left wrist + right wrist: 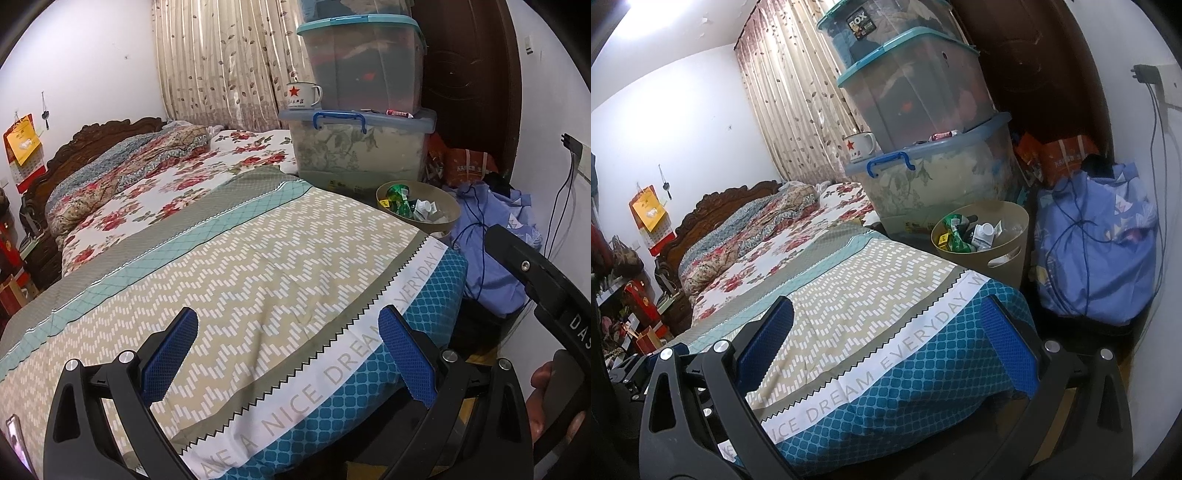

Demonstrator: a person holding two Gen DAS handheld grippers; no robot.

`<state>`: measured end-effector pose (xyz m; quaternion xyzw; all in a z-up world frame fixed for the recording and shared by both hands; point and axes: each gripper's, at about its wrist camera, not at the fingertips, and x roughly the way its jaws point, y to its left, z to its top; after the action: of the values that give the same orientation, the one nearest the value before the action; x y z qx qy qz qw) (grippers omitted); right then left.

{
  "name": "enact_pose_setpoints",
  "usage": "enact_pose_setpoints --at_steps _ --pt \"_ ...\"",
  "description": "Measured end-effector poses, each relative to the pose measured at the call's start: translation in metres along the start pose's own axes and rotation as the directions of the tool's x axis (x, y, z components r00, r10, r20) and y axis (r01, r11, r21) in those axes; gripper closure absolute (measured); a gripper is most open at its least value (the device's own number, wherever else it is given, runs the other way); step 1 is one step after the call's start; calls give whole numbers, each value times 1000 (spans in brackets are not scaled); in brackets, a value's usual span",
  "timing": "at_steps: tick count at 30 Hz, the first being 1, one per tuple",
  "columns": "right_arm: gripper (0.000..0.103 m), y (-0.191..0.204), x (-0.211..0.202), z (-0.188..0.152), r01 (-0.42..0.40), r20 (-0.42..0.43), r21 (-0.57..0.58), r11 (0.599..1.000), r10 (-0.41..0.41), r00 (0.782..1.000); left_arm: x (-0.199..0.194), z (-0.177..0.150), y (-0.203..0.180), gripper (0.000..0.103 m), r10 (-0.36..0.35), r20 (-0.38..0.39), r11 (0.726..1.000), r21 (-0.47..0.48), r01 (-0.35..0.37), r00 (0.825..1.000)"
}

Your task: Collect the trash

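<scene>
A beige waste bin (439, 221) (1015, 225) stands past the far corner of the folded quilt. It holds trash: a green crumpled wrapper (398, 199) (955, 236), a small white bottle (983, 234) and bits of paper. My left gripper (290, 354) hovers open over the patterned quilt (258, 266), nothing between its blue pads. My right gripper (886, 332) is also open and empty above the quilt's (871, 302) blue corner. The right gripper's black body (546, 288) shows at the right edge of the left wrist view.
Stacked clear storage boxes (362, 103) (923, 122) stand behind the bin, with a white star mug (303, 95) (860, 147) on the lowest lid. A blue cloth bundle (1097, 254) with a cable lies right of the bin. The bed (184, 173) stretches left.
</scene>
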<state>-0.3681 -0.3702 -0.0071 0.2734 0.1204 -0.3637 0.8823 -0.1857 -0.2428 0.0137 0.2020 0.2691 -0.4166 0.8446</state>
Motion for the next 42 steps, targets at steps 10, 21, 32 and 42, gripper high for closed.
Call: enact_pose_setpoints --at_steps 10,21,32,42 --pt "4 -2 1 1 1 -4 1 1000 -1 1000 0 -2 -4 9 -4 -1 1000 8 4 1000" --pt "4 -3 1 3 2 -7 2 1000 -2 1000 1 -2 -5 9 -11 -8 1000 17 11 1000" --pt "4 -3 1 2 2 -9 3 1000 -2 1000 3 -3 -7 9 -17 -14 1000 23 17 1000" --pt "4 -4 3 0 4 -10 5 1000 -4 1000 5 -6 -9 9 -23 -24 999 35 24 999"
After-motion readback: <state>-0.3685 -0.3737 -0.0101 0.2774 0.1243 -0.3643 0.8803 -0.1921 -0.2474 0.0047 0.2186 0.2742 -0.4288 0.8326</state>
